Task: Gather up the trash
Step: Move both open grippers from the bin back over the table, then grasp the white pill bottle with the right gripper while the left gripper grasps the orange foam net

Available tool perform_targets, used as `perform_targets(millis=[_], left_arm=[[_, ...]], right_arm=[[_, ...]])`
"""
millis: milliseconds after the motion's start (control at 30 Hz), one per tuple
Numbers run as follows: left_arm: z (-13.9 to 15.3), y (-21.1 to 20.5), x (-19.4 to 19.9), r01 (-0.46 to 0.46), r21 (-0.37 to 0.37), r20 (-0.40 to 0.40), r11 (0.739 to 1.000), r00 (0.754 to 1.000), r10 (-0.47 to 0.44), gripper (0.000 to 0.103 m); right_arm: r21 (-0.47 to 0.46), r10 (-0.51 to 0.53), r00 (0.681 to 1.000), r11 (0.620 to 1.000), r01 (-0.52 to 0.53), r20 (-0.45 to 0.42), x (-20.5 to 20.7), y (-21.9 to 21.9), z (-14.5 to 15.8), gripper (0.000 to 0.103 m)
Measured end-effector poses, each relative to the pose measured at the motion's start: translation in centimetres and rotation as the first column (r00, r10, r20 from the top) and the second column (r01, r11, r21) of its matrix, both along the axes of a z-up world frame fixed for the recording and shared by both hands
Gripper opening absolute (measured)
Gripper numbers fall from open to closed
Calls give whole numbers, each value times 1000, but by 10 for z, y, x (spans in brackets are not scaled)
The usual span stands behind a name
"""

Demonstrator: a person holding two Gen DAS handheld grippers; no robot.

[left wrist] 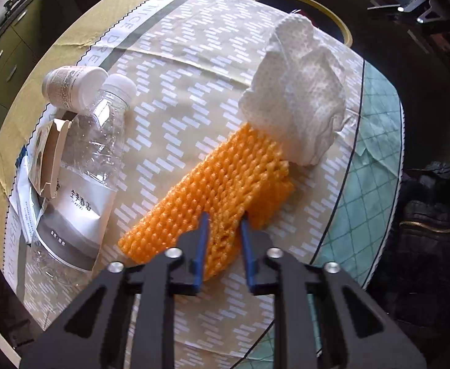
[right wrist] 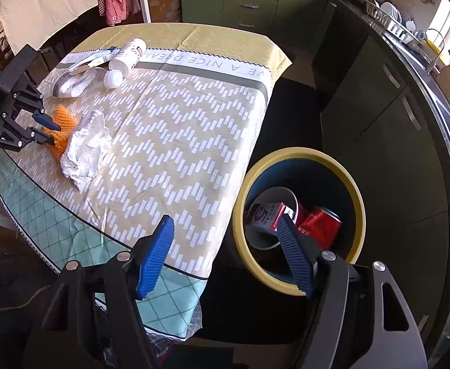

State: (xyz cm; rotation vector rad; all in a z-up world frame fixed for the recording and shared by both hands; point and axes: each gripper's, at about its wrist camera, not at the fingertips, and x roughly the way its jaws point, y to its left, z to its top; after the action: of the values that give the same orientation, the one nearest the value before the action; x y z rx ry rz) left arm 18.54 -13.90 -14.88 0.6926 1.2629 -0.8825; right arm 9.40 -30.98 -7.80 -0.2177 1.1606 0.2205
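Here the left gripper (left wrist: 224, 219) has its jaws closed on the near end of the orange foam net (left wrist: 212, 196), a knobbly mesh sleeve lying on the surface (left wrist: 175, 98) and running toward 1 o'clock, where its far end touches a crumpled white paper towel (left wrist: 298, 104). At 10 o'clock lies a clear plastic bottle (left wrist: 83, 166). The right gripper (right wrist: 225, 230) hangs with jaws wide apart and empty, the yellow-rimmed bin (right wrist: 298, 153) at its 1 o'clock holding red cans (right wrist: 320, 226)
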Motion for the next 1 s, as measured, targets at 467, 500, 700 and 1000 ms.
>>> perform_targets(millis=[467,500,700,1000], left_arm=[[61,21,-60,-27,-51,151,998,988,34,11],[64,24,-66,-35,-56,158,998,987,43,11],[70,42,-82,-85,-57,189,995,977,95,11],[72,62,-88,-96,-88,204,991,973,113,11]], right_arm=[[251,106,992,964,-84,-76,154,142,29,69],[241,106,990,967,-81,-92,171,157,25,69],[195,28,961,980,27,-275,253,211,-19,60],[141,-15,930,987,71,-367,286,243,-54,59]])
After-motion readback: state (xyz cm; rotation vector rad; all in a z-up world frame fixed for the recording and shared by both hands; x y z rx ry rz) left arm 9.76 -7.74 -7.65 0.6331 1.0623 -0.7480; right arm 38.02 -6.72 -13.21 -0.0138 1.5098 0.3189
